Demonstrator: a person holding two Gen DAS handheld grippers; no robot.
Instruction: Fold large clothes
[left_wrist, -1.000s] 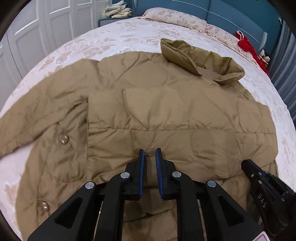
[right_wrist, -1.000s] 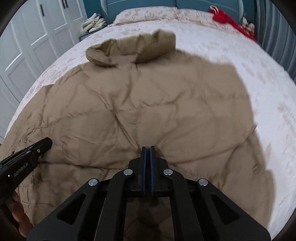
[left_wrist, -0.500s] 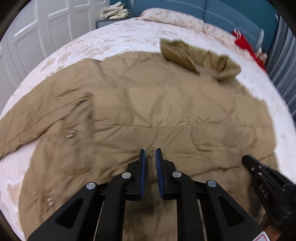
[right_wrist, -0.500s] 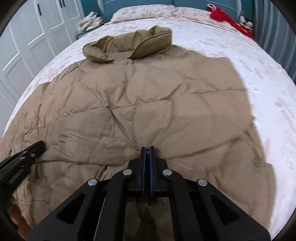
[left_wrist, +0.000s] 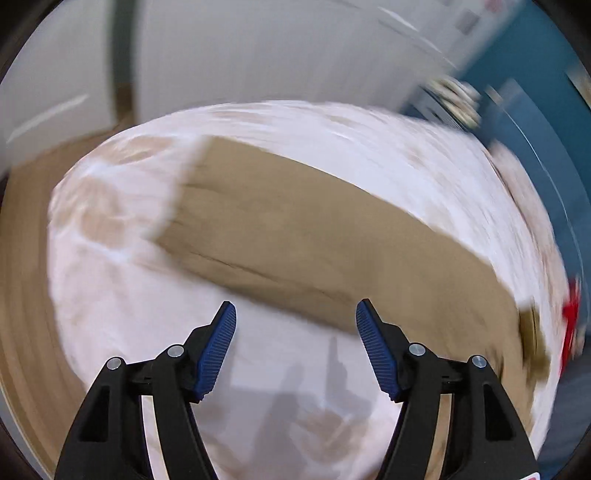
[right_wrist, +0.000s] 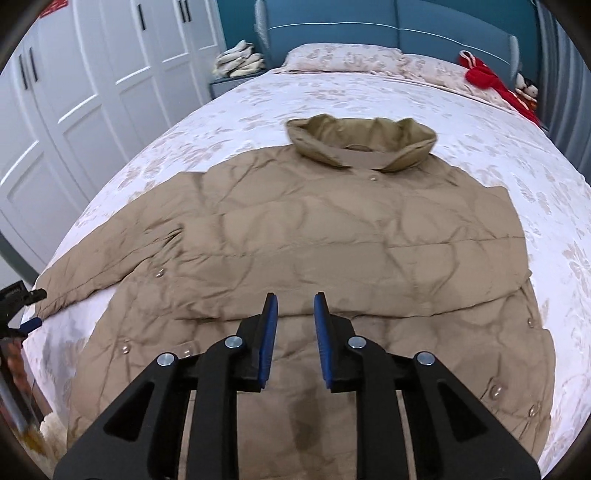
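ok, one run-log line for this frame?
stage: sleeve fold next | left gripper: opening, empty, near sleeve | right gripper: opening, empty, above jacket

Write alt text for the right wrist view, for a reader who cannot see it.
A tan quilted jacket lies spread flat, collar away from the camera, on a bed with a floral bedspread. The right gripper hovers over its lower part, jaws opening with nothing between them. The left gripper sits at the left sleeve's cuff.

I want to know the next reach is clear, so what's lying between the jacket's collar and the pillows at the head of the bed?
Only bare floral bedspread lies between the collar and the pillows, seen in the right wrist view.
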